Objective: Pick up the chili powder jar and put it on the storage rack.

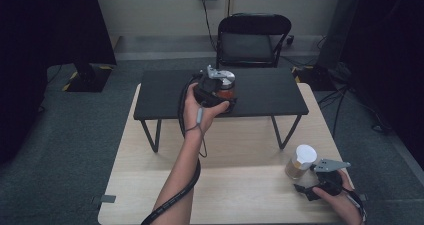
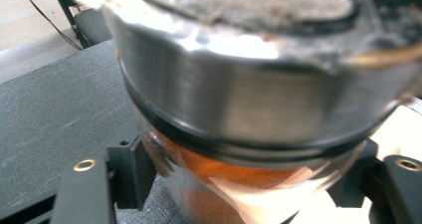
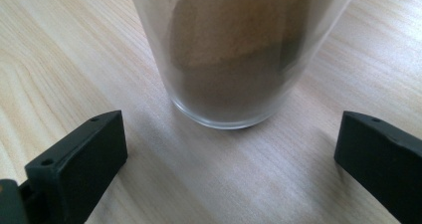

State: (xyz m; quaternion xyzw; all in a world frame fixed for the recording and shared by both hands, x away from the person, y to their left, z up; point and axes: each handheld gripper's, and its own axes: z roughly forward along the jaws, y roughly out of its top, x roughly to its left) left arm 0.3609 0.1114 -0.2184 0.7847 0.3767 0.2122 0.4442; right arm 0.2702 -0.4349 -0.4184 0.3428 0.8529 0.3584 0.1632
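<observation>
A glass jar (image 1: 226, 92) with a silver metal lid and orange-red contents stands on the low black table (image 1: 265, 92). My left gripper (image 1: 224, 100) reaches around it from the near side. In the left gripper view the jar (image 2: 239, 114) sits between the two black jaws, and the pads (image 2: 133, 171) lie against the glass on both sides. A second glass jar (image 1: 301, 161) with a white lid and brown powder stands on the wooden table (image 1: 225, 185) at the near right. My right gripper (image 1: 306, 179) is open just behind it, with the jar (image 3: 234, 59) slightly ahead of its spread jaws.
The low black table stands on thin metal legs on top of the wooden table's far half. A black folding chair (image 1: 252, 40) stands behind it. Dark stands and cables sit on the grey floor at both sides.
</observation>
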